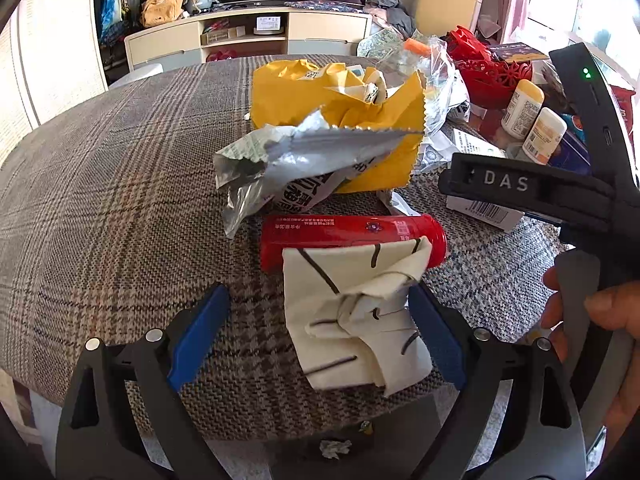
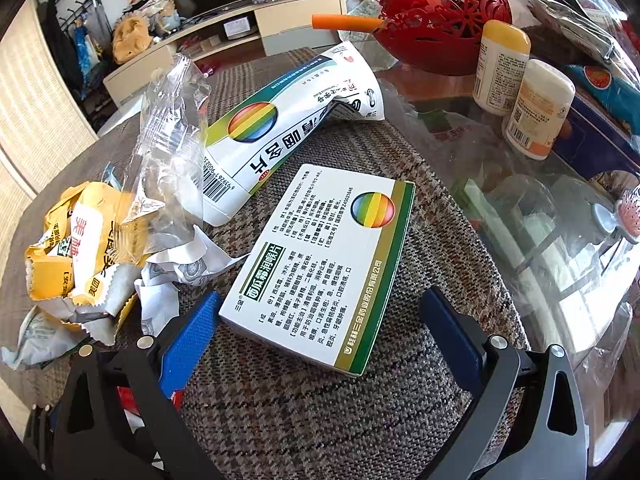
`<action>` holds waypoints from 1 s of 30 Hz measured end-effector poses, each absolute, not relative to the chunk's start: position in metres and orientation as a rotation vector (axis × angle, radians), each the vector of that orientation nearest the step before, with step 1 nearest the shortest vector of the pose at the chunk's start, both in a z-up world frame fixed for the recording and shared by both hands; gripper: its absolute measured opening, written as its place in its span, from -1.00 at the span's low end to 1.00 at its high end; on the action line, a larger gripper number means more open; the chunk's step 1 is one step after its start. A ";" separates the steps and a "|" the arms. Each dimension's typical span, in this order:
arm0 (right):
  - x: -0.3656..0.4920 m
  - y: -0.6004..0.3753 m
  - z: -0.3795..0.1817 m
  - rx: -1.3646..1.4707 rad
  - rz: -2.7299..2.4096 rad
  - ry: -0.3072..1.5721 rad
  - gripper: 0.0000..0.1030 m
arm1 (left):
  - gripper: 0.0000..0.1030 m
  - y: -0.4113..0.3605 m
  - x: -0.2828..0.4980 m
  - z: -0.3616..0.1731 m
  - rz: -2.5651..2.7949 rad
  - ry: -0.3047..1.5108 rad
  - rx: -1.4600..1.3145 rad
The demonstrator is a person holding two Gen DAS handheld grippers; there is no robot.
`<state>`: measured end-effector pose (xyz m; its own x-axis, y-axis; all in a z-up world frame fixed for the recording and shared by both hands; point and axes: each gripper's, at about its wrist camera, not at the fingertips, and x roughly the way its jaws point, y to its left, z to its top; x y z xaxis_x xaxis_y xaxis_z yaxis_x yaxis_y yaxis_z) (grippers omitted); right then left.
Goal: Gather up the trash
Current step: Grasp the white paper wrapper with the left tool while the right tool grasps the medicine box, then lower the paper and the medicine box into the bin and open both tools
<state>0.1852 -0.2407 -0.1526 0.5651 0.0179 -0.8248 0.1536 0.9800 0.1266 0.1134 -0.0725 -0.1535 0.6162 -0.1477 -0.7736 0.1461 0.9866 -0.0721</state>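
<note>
In the left wrist view my left gripper (image 1: 316, 332) is open, its blue pads on either side of a crumpled white paper with black lines (image 1: 356, 316) on the plaid tablecloth (image 1: 120, 200). Behind it lie a red tube (image 1: 344, 234), a silver wrapper (image 1: 288, 164) and a yellow bag (image 1: 340, 108). In the right wrist view my right gripper (image 2: 324, 328) is open around a white and green medicine box (image 2: 320, 268). A crushed second box (image 2: 288, 128), clear plastic (image 2: 168, 128) and yellow wrappers (image 2: 76, 248) lie further off.
A red basket (image 2: 440, 28) and two white bottles (image 2: 520, 92) stand on the glass table part at the right. The right gripper's black body (image 1: 560, 192) and a hand show in the left wrist view. A crumpled tissue (image 1: 336, 448) lies on the floor.
</note>
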 end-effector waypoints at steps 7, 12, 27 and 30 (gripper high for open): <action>0.184 -0.251 -0.149 0.151 -0.114 0.954 0.43 | 0.58 -0.076 0.115 -0.154 -0.146 0.874 0.028; 0.174 -0.261 -0.148 0.186 -0.085 0.951 0.42 | 0.13 -0.071 0.108 -0.151 -0.130 0.874 0.030; 0.092 -0.254 -0.144 0.206 0.008 1.000 0.41 | -0.02 -0.046 0.061 -0.146 -0.180 0.908 -0.045; 0.072 -0.249 -0.141 0.219 0.043 1.008 0.41 | -0.02 -0.046 0.044 -0.146 -0.186 0.911 -0.027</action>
<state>0.0722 -0.2494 -0.1412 0.5348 0.1365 -0.8339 0.0651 0.9773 0.2018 0.0443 -0.0461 -0.1460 0.5981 -0.1714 -0.7828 0.1485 0.9836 -0.1019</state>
